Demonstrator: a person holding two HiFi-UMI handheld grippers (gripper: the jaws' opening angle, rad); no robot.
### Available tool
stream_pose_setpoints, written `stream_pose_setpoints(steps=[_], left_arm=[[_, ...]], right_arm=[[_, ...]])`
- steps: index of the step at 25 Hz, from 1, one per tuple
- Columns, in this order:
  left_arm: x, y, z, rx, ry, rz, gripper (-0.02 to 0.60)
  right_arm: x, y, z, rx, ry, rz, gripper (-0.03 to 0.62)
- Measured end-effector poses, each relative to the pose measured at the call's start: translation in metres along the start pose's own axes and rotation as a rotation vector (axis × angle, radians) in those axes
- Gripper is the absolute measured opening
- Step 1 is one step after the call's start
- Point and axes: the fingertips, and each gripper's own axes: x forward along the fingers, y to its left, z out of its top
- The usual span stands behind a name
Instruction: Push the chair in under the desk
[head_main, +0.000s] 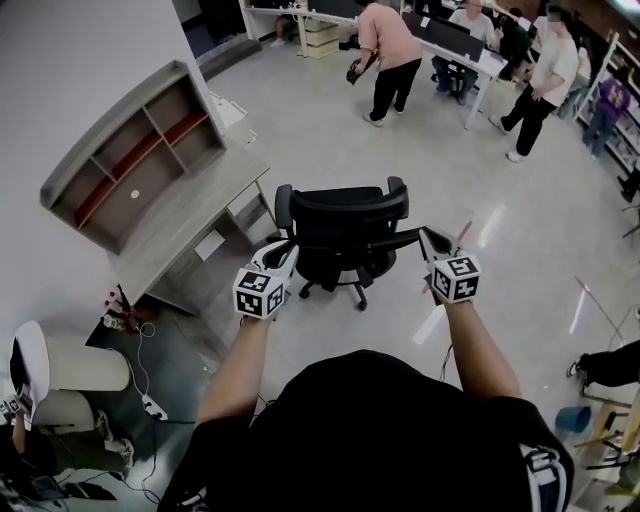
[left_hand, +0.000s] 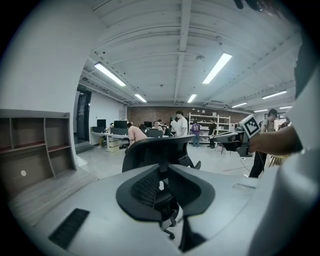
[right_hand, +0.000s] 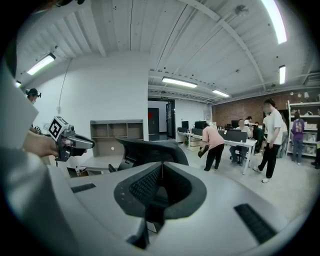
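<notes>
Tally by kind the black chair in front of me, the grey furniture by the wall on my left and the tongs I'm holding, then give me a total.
Black chair: 1
Grey desk: 1
Shelf unit: 1
Left tongs and right tongs: 2
Total: 5

Both arms reach forward, left gripper (head_main: 284, 256) and right gripper (head_main: 431, 244) abreast, jaws closed.

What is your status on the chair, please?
Left tongs, right tongs shut, empty, behind chair. Chair off the desk, not under. Nothing seen between.
</notes>
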Motion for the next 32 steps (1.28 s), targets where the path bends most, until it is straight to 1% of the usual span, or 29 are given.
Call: stream_pose_setpoints(steps=[6, 13, 18, 21, 24, 26, 30, 32], left_arm=[[0.004, 0.011, -0.005, 0.000, 0.011, -0.015, 0.060], [0.013, 0.021, -0.012, -0.002, 0.025, -0.029, 0.060], [0.022, 0.023, -0.022, 0.033, 0.070, -0.038, 0.061], [0.030, 0.024, -0.033, 0.084, 0.120, -0.050, 0.065], [0.041, 0.024, -0.045, 0.161, 0.188, -0.064, 0.102], [0.048, 0.024, -0.052, 0.222, 0.236, -0.069, 0.128], [0.064, 0.022, -0.072, 0.327, 0.314, -0.087, 0.158], [0.071, 0.021, -0.084, 0.381, 0.359, -0.097, 0.172]], right_arm=[[0.007, 0.003, -0.003, 0.002, 0.011, -0.015, 0.000], [0.017, -0.006, -0.008, 0.018, 0.034, -0.033, 0.000], [0.025, -0.009, -0.015, -0.002, 0.065, -0.008, 0.002], [0.034, -0.008, -0.023, -0.029, 0.090, 0.018, 0.001], [0.044, -0.006, -0.034, -0.086, 0.125, 0.054, 0.006], [0.050, -0.006, -0.040, -0.128, 0.153, 0.080, 0.041], [0.060, -0.006, -0.054, -0.219, 0.208, 0.131, 0.088], [0.065, -0.005, -0.063, -0.274, 0.245, 0.160, 0.133]])
